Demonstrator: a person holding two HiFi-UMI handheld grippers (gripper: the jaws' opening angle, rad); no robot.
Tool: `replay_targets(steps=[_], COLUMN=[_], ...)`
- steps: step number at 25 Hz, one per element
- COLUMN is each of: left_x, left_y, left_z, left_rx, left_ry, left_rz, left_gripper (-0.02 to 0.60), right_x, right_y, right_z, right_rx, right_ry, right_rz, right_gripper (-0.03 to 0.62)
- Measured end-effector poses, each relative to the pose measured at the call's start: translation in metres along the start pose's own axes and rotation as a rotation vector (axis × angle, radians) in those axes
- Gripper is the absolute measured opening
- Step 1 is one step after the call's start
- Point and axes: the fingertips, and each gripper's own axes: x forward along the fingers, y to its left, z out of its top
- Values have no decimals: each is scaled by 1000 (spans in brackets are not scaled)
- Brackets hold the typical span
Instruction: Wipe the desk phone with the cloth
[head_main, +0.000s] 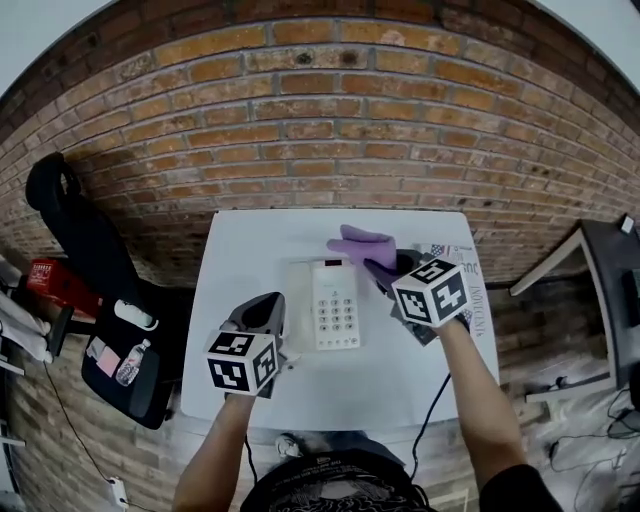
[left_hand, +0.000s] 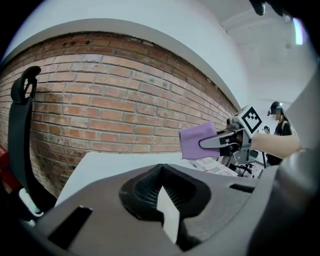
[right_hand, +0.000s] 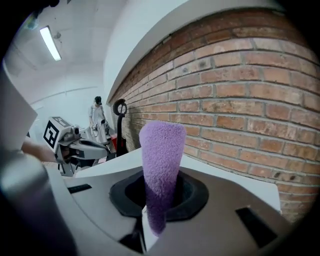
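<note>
A cream desk phone (head_main: 335, 305) with a keypad lies in the middle of the white table (head_main: 250, 250). My right gripper (head_main: 385, 268) hovers just beyond the phone's far right corner and is shut on a purple cloth (head_main: 360, 243). The cloth (right_hand: 160, 155) stands up out of its jaws (right_hand: 150, 220) in the right gripper view. My left gripper (head_main: 268, 305) sits at the phone's left side, raised off the table. Its jaws (left_hand: 162, 200) look closed with nothing between them. From the left gripper view, the cloth (left_hand: 197, 140) and the right gripper (left_hand: 225, 142) show to the right.
A brick wall runs behind the table. A black office chair (head_main: 90, 260) stands at the left, with a bottle (head_main: 132, 362) on its seat. Printed paper (head_main: 455, 255) lies at the table's right edge. Another desk (head_main: 610, 270) is further right. A person (left_hand: 280, 122) stands far off.
</note>
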Motion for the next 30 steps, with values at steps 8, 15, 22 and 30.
replay_targets(steps=[8,15,22,30], left_x=[-36,-68,-92,-103], left_y=[1,5,11,13], left_z=[12,18,8,-1], left_rx=[25,63,72,64], left_ry=[-45,-80,-79,-77], left_rz=[-29,-41,-54,-68], left_gripper=[5,5,5,5], right_x=[-51,-78,-90,-96], right_y=[48,86,111,127], right_z=[7,2,-16,-18], right_rx=[2,101,138,140], right_ry=[-89,-203,-228,-238], right_rz=[-118,-209,-284,-303], right_gripper=[44,44,44,43])
